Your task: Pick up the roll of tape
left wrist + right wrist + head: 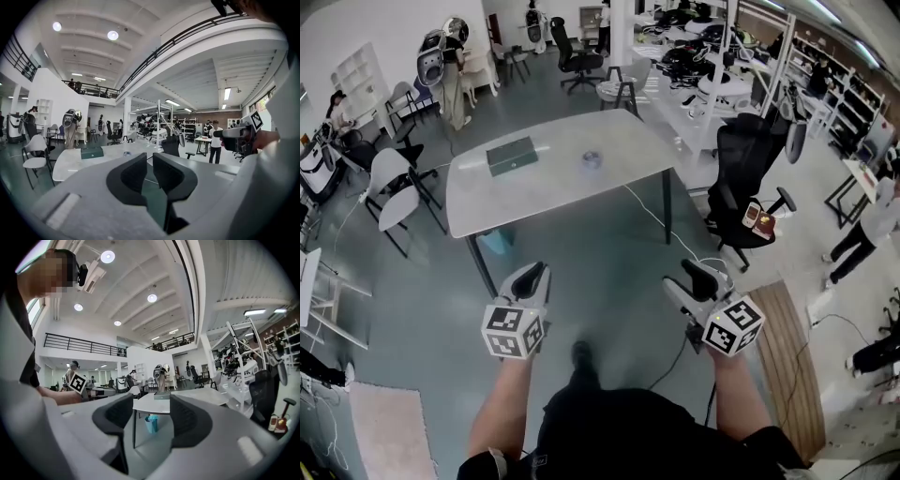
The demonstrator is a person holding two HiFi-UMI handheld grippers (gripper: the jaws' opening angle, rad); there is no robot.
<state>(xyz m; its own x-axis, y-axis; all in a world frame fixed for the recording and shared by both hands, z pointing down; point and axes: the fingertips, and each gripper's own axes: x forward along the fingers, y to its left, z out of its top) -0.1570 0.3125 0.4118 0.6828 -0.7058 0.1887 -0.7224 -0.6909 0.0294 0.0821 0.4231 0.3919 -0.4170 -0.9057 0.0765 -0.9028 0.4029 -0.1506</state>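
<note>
The roll of tape (592, 160) is a small clear ring lying flat on the white table (562, 197), to the right of a green box (511, 156). In the left gripper view the roll of tape (126, 153) shows far off, past the jaws. Both grippers hang over the floor, well short of the table. My left gripper (532, 272) holds nothing, and its jaws stand together with only a thin slit between them (150, 161). My right gripper (692, 274) is open and empty, its jaws wide apart (151, 411) and pointing level towards the table (187, 401).
A blue bin (492, 242) stands under the table's near left corner. A black office chair (745, 178) is to the right and white chairs (394, 187) to the left. A cable crosses the floor by a wooden board (792, 366). Several people stand around the room.
</note>
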